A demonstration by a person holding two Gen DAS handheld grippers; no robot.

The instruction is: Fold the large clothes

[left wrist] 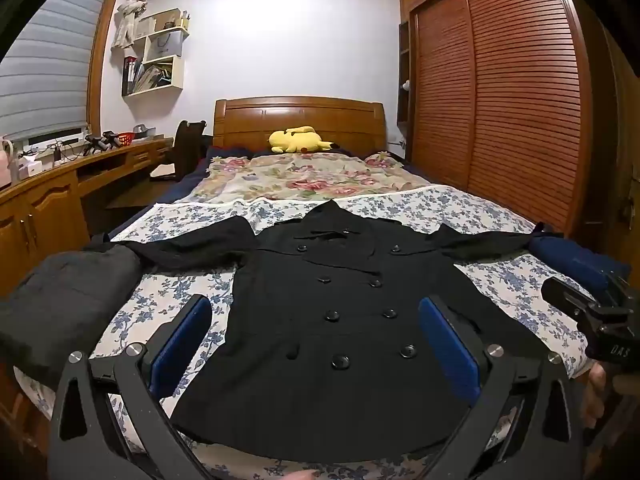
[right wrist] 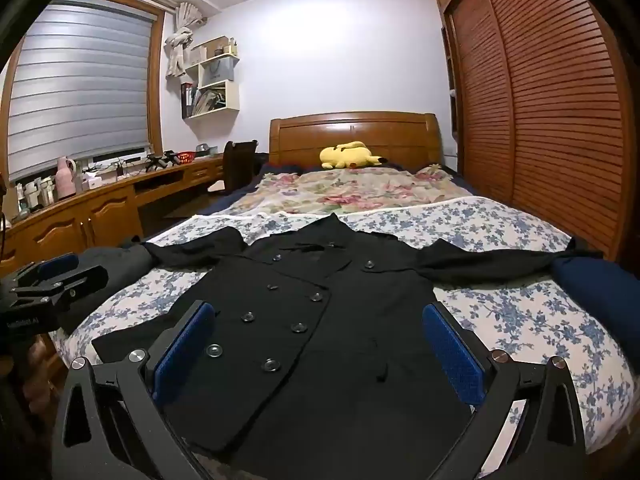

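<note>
A black double-breasted coat lies face up on the blue-flowered sheet, collar toward the headboard, both sleeves spread sideways. My left gripper hangs open above the coat's lower half, blue pads wide apart with nothing between them. My right gripper is likewise open over the hem, nothing held. In the left wrist view the right gripper shows at the right edge; in the right wrist view the left gripper shows at the left edge.
A folded dark grey garment lies at the bed's left corner, a navy one at the right under the sleeve end. A yellow plush toy rests by the wooden headboard. Louvred wardrobe doors line the right; a wooden desk the left.
</note>
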